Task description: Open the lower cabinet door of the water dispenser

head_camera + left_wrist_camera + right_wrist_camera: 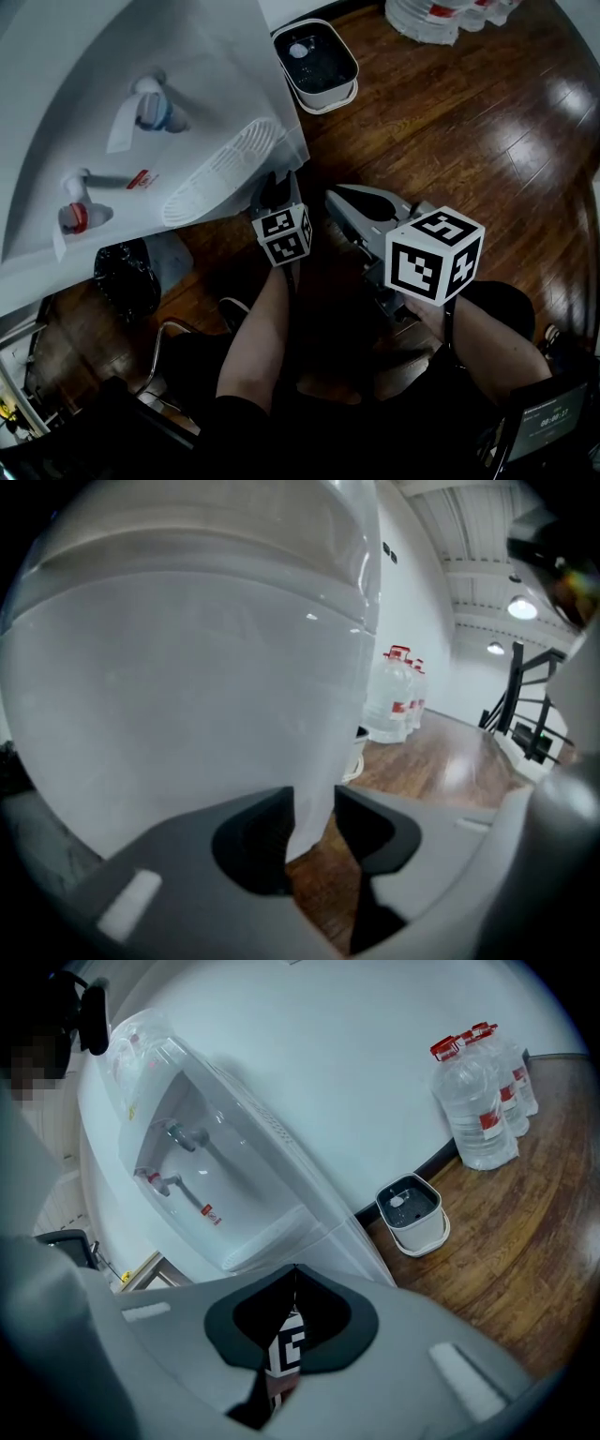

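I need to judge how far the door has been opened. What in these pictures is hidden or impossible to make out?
- Lower cabinet door: it fills the left gripper view, so its hinge side is cut off and its opening angle cannot be told.
- Same door, head view: hidden under the water dispenser, whose upper body overhangs it.
- Screen: at the head view's lower right corner, its print is too small to read.

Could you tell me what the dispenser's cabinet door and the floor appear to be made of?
Cabinet door: probably white plastic with a smooth semi-gloss finish, judging by its soft, even highlights. Floor: looks like dark wood planks or laminate with a glossy finish; grain lines and bright lamp reflections show.
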